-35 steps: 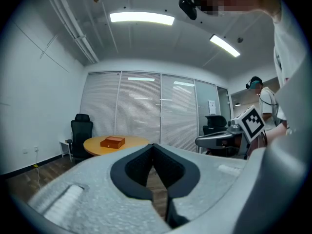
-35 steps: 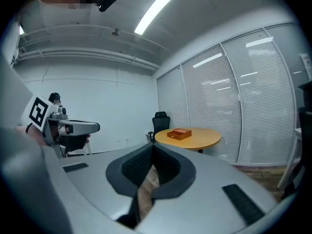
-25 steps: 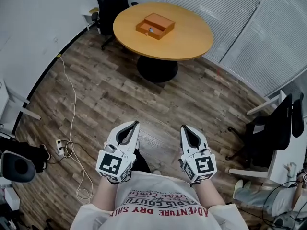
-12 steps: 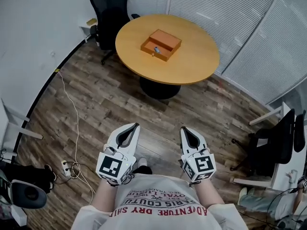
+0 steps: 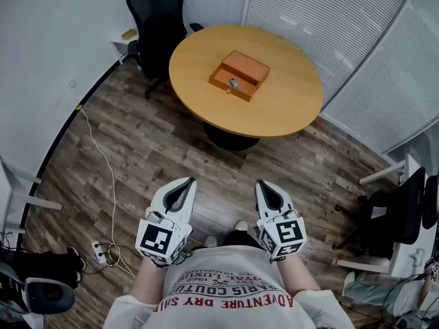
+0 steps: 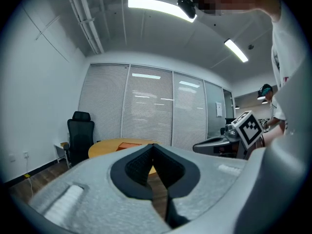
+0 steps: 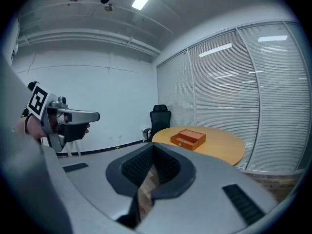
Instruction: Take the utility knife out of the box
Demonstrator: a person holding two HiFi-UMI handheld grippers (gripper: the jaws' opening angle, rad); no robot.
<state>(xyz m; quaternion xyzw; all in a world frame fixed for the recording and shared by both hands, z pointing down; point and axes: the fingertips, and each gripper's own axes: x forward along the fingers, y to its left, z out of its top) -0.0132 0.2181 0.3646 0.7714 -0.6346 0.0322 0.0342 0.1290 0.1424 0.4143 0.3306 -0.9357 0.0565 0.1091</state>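
Observation:
An open orange box (image 5: 240, 75) lies on the round wooden table (image 5: 288, 108), far ahead of both grippers. Inside its front half rests a small grey thing, the utility knife (image 5: 234, 83). The box (image 7: 188, 138) also shows small in the right gripper view. My left gripper (image 5: 191, 180) and right gripper (image 5: 260, 183) are held side by side close to my body, over the wooden floor, pointing toward the table. Both are shut with nothing in them; their tips meet in the left gripper view (image 6: 152, 145) and the right gripper view (image 7: 153, 145).
A black office chair (image 5: 154, 12) stands behind the table's left side. A white cable with a power strip (image 5: 103, 251) trails along the floor at left. Another dark chair (image 5: 401, 211) and a white frame stand at right. Blinds line the far wall.
The table and box have come closer and sit lower in the head view as I walk toward them. Both grippers keep the same pose in front of me, still shut.

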